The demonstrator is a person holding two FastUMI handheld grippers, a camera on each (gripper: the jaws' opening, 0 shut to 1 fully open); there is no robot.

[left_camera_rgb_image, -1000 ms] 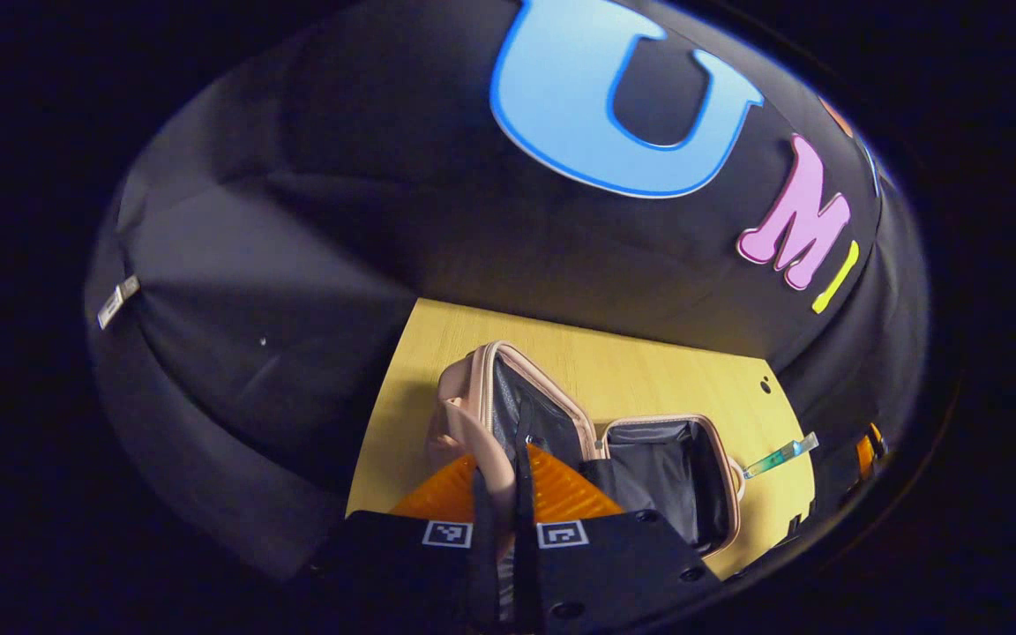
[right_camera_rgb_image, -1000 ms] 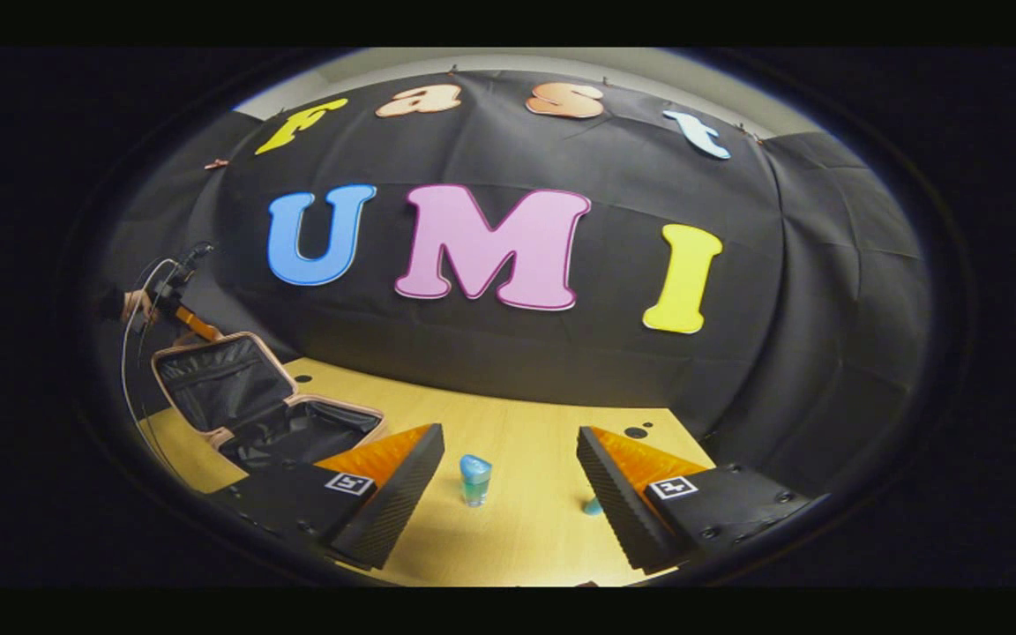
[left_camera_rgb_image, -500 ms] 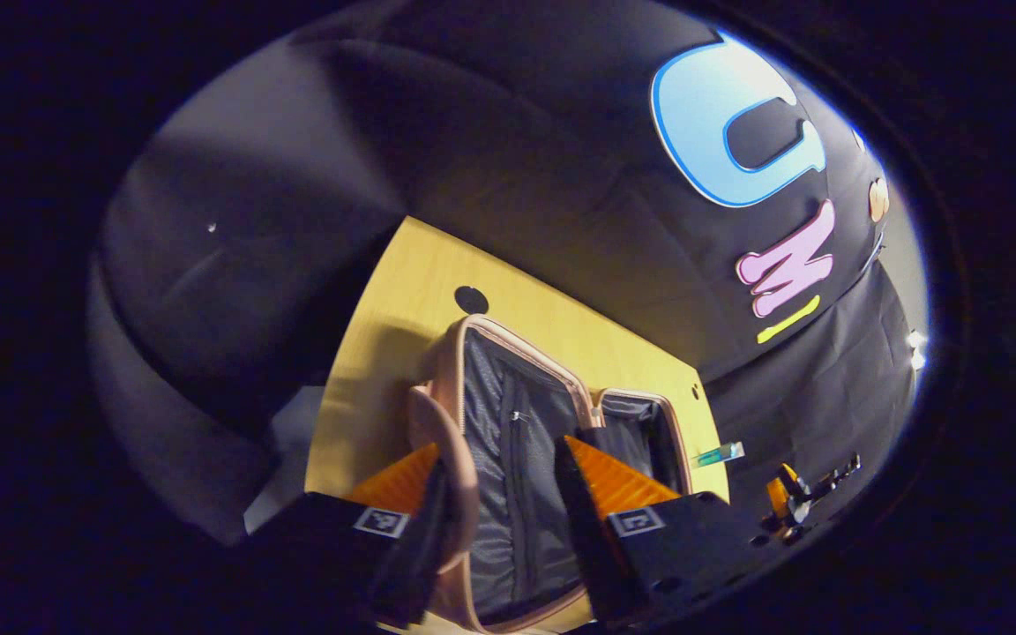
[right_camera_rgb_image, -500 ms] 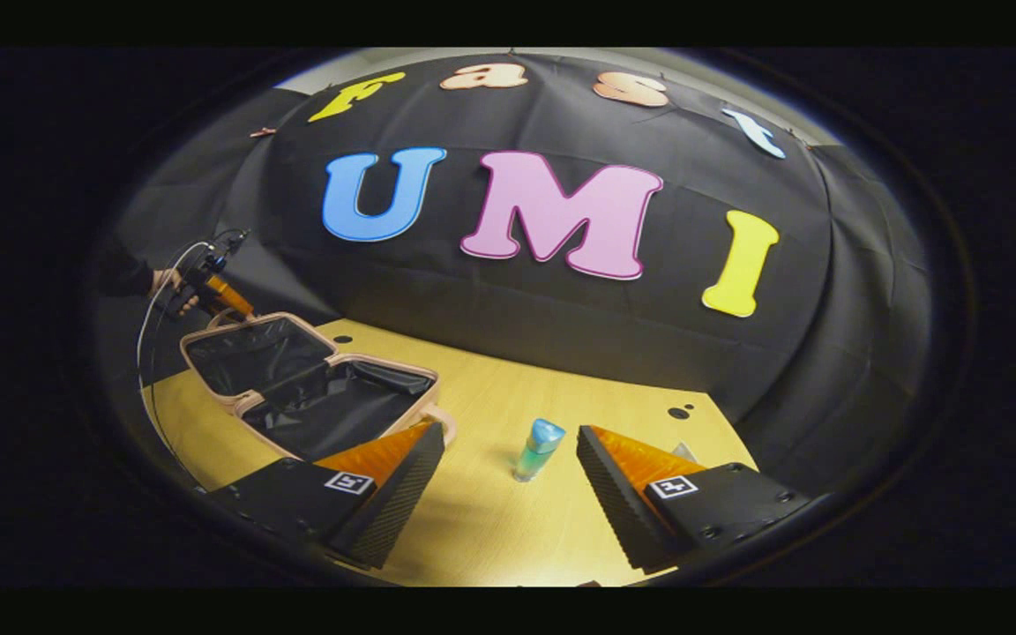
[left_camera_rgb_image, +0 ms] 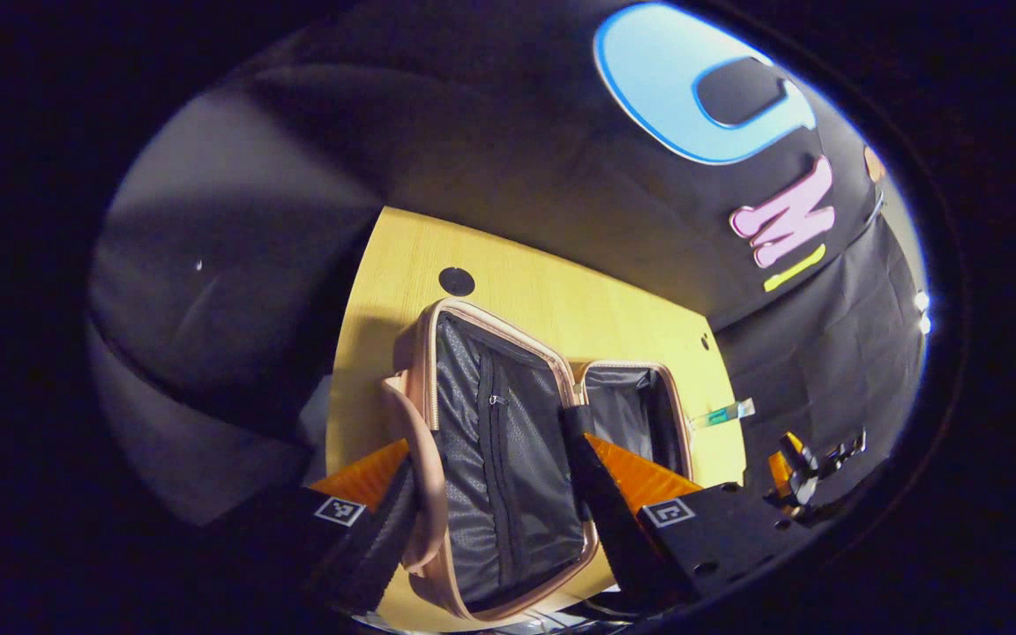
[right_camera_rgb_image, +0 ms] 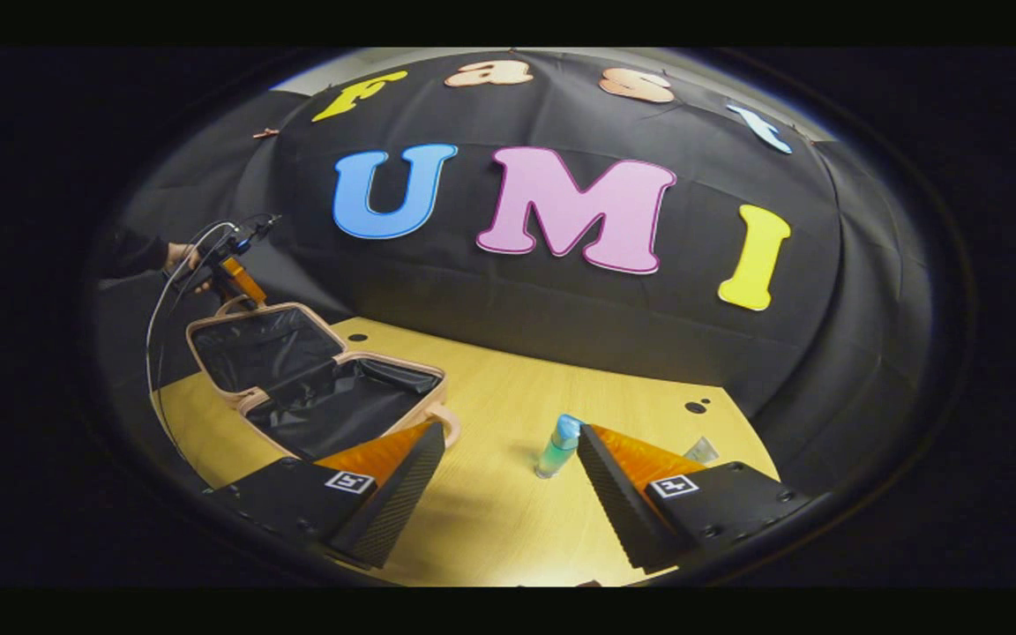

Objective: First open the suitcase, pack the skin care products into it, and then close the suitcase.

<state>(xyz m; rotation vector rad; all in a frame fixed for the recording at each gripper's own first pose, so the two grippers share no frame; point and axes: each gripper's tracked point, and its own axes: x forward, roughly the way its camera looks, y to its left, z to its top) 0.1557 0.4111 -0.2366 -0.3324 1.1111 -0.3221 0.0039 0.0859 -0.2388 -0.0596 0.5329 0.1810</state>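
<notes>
The pink suitcase [left_camera_rgb_image: 508, 441] lies open on the wooden table, its dark lining showing in both halves. In the right gripper view the suitcase [right_camera_rgb_image: 314, 388] is at the left with the lid leaning back. My left gripper [left_camera_rgb_image: 490, 450] is open above the lid, and the pink handle [left_camera_rgb_image: 427, 476] sits just inside its left finger. A hand holds that left gripper [right_camera_rgb_image: 239, 278] over the lid's far edge. My right gripper [right_camera_rgb_image: 510, 437] is open and holds nothing. A green bottle with a blue cap [right_camera_rgb_image: 556, 445] stands upright close to its right finger.
A small pale packet [right_camera_rgb_image: 702, 450] lies behind my right finger. The table [right_camera_rgb_image: 508, 520] has small dark holes [right_camera_rgb_image: 696, 407] and ends at the black cloth wall. In the left gripper view the bottle [left_camera_rgb_image: 720, 413] and the right gripper [left_camera_rgb_image: 799, 467] are beyond the suitcase.
My left gripper has gone from shut on the lid's handle to open, and the lid has swung further back. The right gripper has shifted left, so the bottle now sits beside its right finger.
</notes>
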